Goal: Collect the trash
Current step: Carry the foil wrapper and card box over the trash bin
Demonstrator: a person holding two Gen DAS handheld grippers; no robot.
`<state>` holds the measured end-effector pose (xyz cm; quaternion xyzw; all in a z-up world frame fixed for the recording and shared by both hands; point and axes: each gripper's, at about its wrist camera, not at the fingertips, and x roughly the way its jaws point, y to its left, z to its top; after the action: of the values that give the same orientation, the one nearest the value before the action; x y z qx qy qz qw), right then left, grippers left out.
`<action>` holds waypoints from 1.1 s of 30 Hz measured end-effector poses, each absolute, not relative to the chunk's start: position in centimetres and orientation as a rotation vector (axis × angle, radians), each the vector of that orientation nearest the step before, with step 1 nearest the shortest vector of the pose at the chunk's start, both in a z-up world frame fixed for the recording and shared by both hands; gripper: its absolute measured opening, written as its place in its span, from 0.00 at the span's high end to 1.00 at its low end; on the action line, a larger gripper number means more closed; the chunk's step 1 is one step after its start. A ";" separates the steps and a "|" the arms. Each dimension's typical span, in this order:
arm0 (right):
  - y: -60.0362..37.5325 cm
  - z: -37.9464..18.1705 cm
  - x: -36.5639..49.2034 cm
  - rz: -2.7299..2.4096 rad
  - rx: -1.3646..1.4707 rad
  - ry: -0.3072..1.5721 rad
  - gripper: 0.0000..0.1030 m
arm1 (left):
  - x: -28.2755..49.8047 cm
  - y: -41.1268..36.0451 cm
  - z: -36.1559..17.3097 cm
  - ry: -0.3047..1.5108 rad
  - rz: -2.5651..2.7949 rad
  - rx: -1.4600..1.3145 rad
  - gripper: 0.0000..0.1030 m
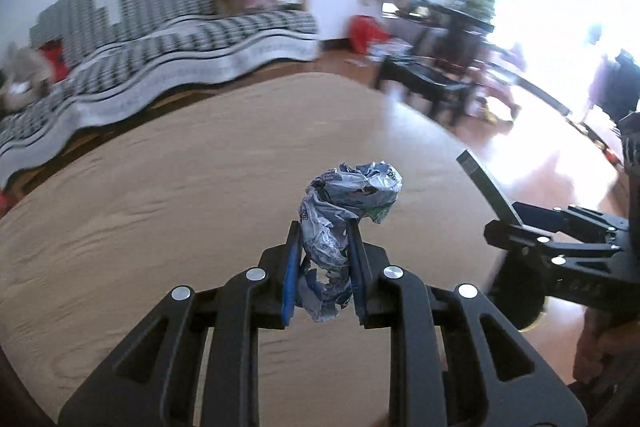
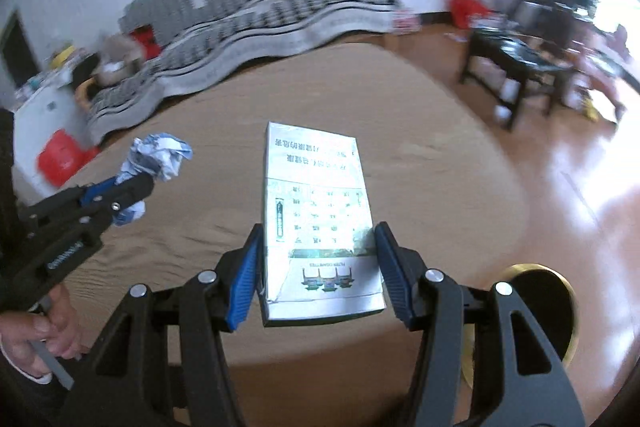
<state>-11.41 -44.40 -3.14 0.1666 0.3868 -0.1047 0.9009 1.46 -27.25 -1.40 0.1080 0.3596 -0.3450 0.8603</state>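
left gripper [image 1: 324,239]: we pinch the crumpled wrapper [image 1: 352,195] between its fingers, above the round desk [image 1: 160,187] | right gripper [image 2: 318,247]: its fingers clamp the flat carton [image 2: 316,211] by both long sides, also over the desk

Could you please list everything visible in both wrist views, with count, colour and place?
Crumpled blue-and-white plastic wrapper: one, clamped in the left gripper.
Flat silver-green printed cardboard box: one, clamped in the right gripper.
Round tan wooden table: one, below both grippers.
Sofa with grey-and-white patterned cover: one, along the white wall.
Low black table: one, right, near the bright window.
Red bag: one, on the floor by the wall.
Round gold-rimmed bin: one, lower right.
Left gripper: black, blue pads.
Right gripper: black, blue pads.
Hand: one, gripping the left handle.
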 end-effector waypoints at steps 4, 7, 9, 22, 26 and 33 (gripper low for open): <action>-50.1 -4.6 -18.5 -0.362 0.422 0.780 0.47 | -2.5 -33.6 -2.6 0.757 -0.856 0.265 0.79; -53.9 -6.2 -23.2 -0.479 0.464 0.781 0.47 | -5.2 -37.9 -3.9 0.764 -0.950 0.287 0.79; -56.3 -7.7 -26.1 -0.550 0.489 0.790 0.47 | -6.9 -40.6 -5.0 0.780 -1.007 0.300 0.79; -63.4 -13.1 -33.0 -0.670 0.691 0.842 0.46 | -12.5 -51.0 -12.6 0.912 -1.137 0.421 0.79; -63.8 -13.6 -32.9 -0.683 0.700 0.869 0.46 | -11.9 -51.8 -14.0 0.945 -1.141 0.439 0.79; -64.0 -14.1 -32.0 -0.694 0.708 0.894 0.46 | -12.0 -52.9 -14.7 0.963 -1.154 0.445 0.79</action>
<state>-32.01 -64.04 -14.07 0.3282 0.4145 -0.3218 0.7854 -12.02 -52.94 -14.68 0.2002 0.4338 -0.5196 0.7083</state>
